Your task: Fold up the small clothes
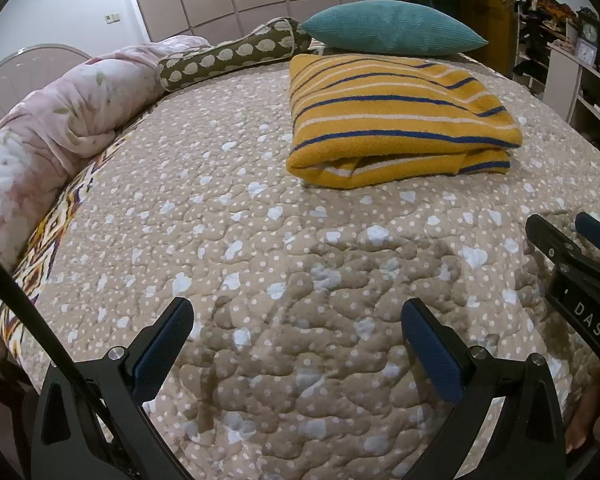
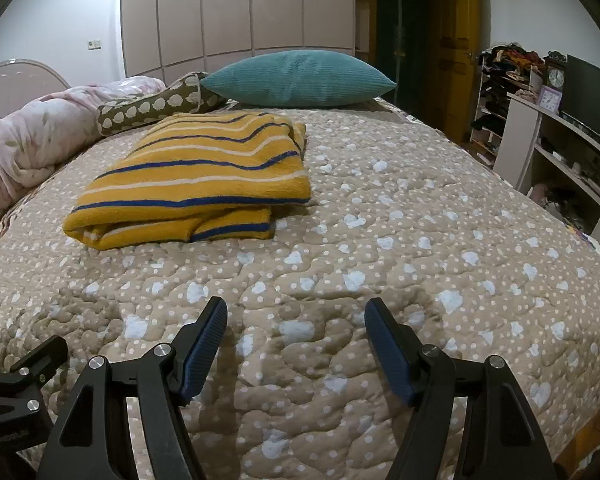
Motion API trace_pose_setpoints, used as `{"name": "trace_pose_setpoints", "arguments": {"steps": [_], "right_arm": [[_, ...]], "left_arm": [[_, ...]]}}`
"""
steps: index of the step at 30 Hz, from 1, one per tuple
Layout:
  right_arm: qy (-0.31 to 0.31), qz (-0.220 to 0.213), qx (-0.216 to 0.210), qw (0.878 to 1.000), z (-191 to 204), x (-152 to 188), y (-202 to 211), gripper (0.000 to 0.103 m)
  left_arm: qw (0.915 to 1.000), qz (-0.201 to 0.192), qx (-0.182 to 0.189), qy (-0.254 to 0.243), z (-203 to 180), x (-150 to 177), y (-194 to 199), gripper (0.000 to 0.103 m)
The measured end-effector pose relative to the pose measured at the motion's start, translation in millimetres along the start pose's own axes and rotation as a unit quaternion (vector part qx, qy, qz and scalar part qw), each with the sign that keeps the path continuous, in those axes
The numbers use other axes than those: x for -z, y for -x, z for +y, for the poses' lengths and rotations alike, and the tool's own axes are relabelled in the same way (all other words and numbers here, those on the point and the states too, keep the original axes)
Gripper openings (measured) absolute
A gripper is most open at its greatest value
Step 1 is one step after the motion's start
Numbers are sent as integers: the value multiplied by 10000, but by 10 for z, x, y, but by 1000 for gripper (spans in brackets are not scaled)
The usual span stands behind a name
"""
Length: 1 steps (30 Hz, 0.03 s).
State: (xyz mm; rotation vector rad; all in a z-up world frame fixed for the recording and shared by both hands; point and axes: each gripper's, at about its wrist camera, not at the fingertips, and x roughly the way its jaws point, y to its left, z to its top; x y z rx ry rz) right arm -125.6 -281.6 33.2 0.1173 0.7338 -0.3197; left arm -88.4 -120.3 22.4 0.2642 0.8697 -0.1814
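Where the quilted bedspread [image 2: 380, 240] rises toward the far side of the bed, the yellow striped garment [image 2: 196, 184] lies folded into a flat, roughly rectangular bundle. Its layers are stacked, with the doubled edge facing the cameras and a lower layer showing beneath the top one. Blue and white stripes run across the bundle, parallel to that near edge, and the long axis follows them from side to side in the right wrist view. In the left wrist view the same garment [image 1: 400, 120] sits right of centre, well apart from both tools.

Just behind the garment rests a teal cushion [image 2: 300, 78], with an olive bolster [image 2: 156, 106] printed with pale shapes beside it. A pink floral duvet [image 1: 52, 128] is bunched along the bed's left edge.

Right of the bed stand open shelves [image 2: 564, 148]; their compartments hold small items too blurred to identify. A clock [image 2: 556, 76] stands on top, and a rack of piled clothing [image 2: 504, 80] is behind it.

The left gripper [image 1: 298, 344] is released, jaws spread wide over bare bedspread with nothing between them. The right gripper [image 2: 296, 344] is likewise released and empty, poised above the quilt near the bed's front.
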Motion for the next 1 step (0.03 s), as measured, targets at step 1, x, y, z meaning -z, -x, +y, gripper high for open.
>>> {"name": "trace_pose_setpoints", "arguments": {"steps": [1], "right_arm": [[13, 3, -1, 10000, 9, -1, -1, 76]], "left_arm": [[10000, -8, 2, -4, 2, -3, -4, 103]]}}
